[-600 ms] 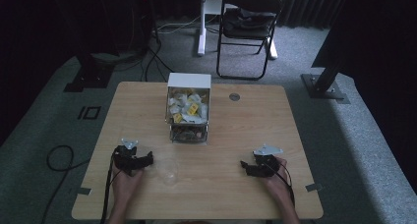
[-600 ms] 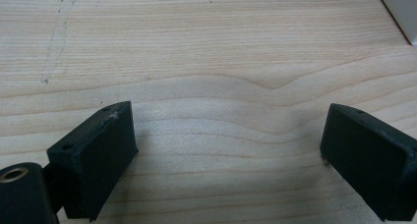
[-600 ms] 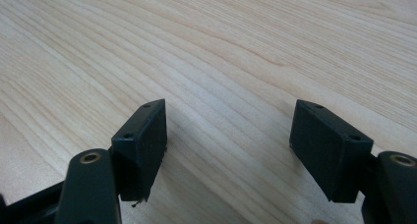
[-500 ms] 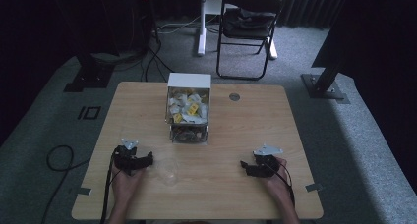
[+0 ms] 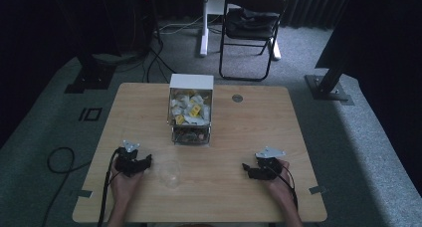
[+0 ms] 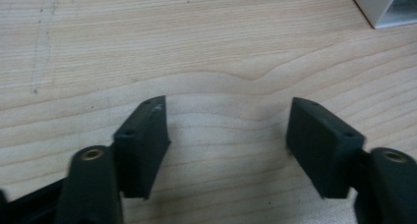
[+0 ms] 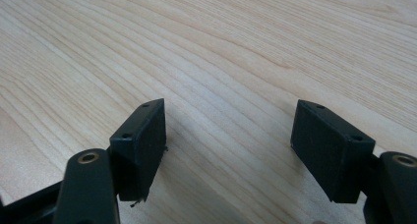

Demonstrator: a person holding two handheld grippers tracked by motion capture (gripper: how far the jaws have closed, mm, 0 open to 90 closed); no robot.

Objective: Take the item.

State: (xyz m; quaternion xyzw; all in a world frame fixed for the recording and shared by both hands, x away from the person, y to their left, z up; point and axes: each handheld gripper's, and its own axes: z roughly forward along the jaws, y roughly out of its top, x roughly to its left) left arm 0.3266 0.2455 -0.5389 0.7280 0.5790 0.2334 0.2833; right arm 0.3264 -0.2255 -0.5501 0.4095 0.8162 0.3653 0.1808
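Observation:
My left gripper [image 5: 147, 162] rests low over the wooden table [image 5: 249, 132] at the front left, held by a hand. In the left gripper view that gripper [image 6: 226, 126] is open, with bare wood between its jaws. My right gripper [image 5: 247, 169] sits at the front right, pointing inward. The right gripper view has the gripper [image 7: 227, 128] open too, nothing between the jaws. A white box [image 5: 191, 109] filled with small white and yellow packets stands at the table's middle back; its corner [image 6: 381, 8] appears at the top right of the left gripper view.
A faint clear cup-like object [image 5: 170, 173] lies on the table between the grippers, nearer the left one. A small round grommet [image 5: 237, 98] sits right of the box. Beyond the table stand a black folding chair [image 5: 251, 28] and cables on the carpet.

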